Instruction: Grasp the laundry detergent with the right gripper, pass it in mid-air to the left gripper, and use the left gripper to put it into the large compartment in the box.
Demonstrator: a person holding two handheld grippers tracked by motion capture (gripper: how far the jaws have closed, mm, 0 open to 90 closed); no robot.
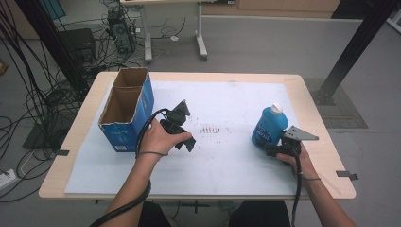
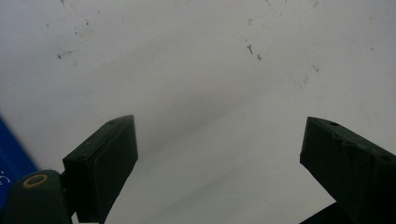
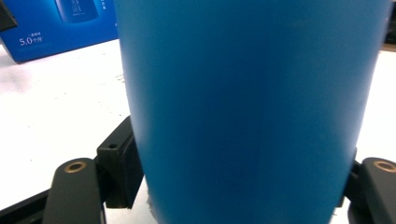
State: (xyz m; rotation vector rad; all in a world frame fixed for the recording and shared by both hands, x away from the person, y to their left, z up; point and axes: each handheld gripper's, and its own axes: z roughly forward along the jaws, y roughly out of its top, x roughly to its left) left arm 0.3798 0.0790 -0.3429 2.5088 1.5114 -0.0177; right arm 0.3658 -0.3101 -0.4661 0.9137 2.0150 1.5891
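On the table's right side: we have the blue bottle (image 1: 268, 126) standing upright on the white sheet (image 1: 227, 161), white cap (image 1: 276, 108) on top.
Right gripper (image 1: 272, 147): low against the bottle's base; from its own view we see the blue body (image 3: 252, 107) wedged between both jaws, pads hard against its sides, so we call it clamped on the bottle.
Right hand (image 1: 297, 158): wrapped round the handle, grey plate (image 1: 299, 134) on top, cable (image 1: 298, 189) trailing back along the forearm.
Left gripper (image 1: 182, 124): out over the middle-left of the sheet, jaws spread wide apart with bare white paper between them.
Left hand (image 1: 158, 139): gripping the tool just beside the box.
Cardboard box (image 1: 126, 109): blue-sided, open top, two compartments, at the table's left; what's inside, we can't quite make out from up here.
Sheet marks (image 1: 210, 129): a patch of dark specks mid-table, between the two tools.
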